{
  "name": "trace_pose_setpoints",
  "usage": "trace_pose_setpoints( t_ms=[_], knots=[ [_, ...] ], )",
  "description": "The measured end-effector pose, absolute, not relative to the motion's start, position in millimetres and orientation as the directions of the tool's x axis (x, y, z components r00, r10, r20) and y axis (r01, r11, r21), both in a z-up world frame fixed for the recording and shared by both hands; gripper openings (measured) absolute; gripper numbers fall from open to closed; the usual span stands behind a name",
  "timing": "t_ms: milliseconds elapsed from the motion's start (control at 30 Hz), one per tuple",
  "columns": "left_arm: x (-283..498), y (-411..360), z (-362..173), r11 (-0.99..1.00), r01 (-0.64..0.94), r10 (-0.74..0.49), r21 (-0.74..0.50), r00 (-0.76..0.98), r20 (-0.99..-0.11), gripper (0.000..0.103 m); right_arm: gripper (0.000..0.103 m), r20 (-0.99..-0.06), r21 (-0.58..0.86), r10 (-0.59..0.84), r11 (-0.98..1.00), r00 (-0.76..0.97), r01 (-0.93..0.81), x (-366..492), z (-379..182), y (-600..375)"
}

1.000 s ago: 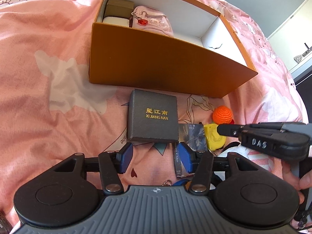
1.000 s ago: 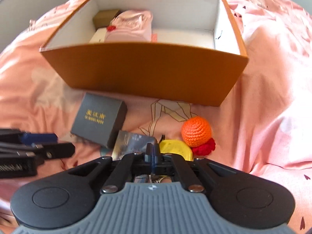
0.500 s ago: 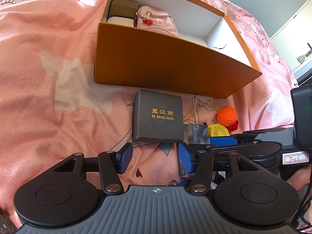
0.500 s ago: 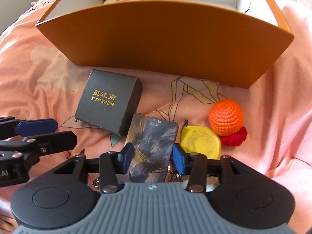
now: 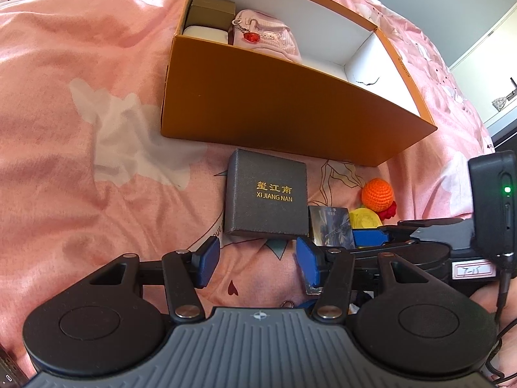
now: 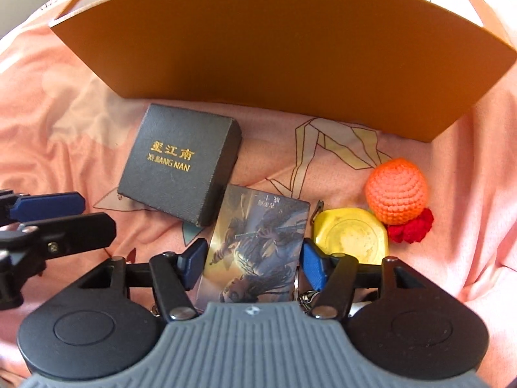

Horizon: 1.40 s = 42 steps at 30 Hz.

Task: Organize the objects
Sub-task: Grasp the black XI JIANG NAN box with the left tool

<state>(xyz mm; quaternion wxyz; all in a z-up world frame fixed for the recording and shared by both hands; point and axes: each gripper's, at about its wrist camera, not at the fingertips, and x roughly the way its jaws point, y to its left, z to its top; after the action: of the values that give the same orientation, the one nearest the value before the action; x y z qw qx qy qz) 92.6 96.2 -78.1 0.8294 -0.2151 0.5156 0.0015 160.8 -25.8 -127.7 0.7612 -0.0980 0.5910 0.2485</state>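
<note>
An open orange box (image 5: 284, 103) (image 6: 278, 48) stands on a pink bedsheet (image 5: 80, 97). In front of it lie a dark grey "XI JIANG NAN" case (image 5: 266, 199) (image 6: 179, 161), a picture card (image 6: 255, 249) (image 5: 329, 226), a yellow round tape measure (image 6: 350, 241) (image 5: 365, 218) and an orange crochet ball (image 6: 397, 190) (image 5: 377, 194) with a red tuft. My right gripper (image 6: 253, 263) is open, its blue pads either side of the card. My left gripper (image 5: 257, 263) is open and empty, just short of the grey case.
Inside the box sit a pink pouch (image 5: 268, 37), an olive box (image 5: 211, 9) and a white case (image 5: 205, 34); its right half is bare white floor (image 5: 381, 80). The left gripper's fingers (image 6: 48, 203) show at the left of the right wrist view.
My right gripper opened and moved down and forward, so its pads now straddle the picture card. My left gripper stayed open and drew back a little.
</note>
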Motion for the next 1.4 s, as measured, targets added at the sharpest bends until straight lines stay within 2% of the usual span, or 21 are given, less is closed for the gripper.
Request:
trace_pose_setpoints(
  t_ms=[200, 400, 633, 833, 1000, 1400],
  knots=[
    [94.9, 95.8, -75.9, 0.906, -0.213, -0.229, -0.367, 0.482, -0.846, 0.067, 0.064, -0.92, 0.151, 0.303, 0.86, 0.249, -0.488, 155.7, -100.1, -39.5],
    [103.7, 87.5, -71.4, 0.911, -0.188, -0.233, -0.366, 0.499, -0.835, 0.085, 0.064, -0.888, 0.136, 0.317, 0.873, 0.334, -0.468, 168.6, -76.2, -55.7],
    [122.1, 70.4, -70.9, 0.937, -0.154, -0.195, -0.312, 0.511, -0.837, 0.088, 0.064, -0.877, 0.149, 0.325, 0.884, 0.353, -0.443, 184.3, -71.9, -71.5],
    [135.0, 65.3, -82.9, 0.948, -0.166, -0.167, -0.273, 0.472, -0.865, 0.089, 0.064, -0.87, 0.184, 0.354, 0.878, 0.342, -0.441, 186.7, -77.9, -73.9],
    [143.5, 62.1, -94.9, 0.959, -0.198, -0.098, -0.204, 0.445, -0.89, 0.089, 0.064, -0.867, 0.223, 0.378, 0.877, 0.325, -0.425, 191.9, -84.5, -79.2],
    [154.8, 50.5, -111.0, 0.975, -0.181, -0.045, -0.132, 0.418, -0.907, 0.091, 0.064, -0.86, 0.27, 0.412, 0.869, 0.302, -0.415, 195.7, -92.8, -83.7]
  ],
)
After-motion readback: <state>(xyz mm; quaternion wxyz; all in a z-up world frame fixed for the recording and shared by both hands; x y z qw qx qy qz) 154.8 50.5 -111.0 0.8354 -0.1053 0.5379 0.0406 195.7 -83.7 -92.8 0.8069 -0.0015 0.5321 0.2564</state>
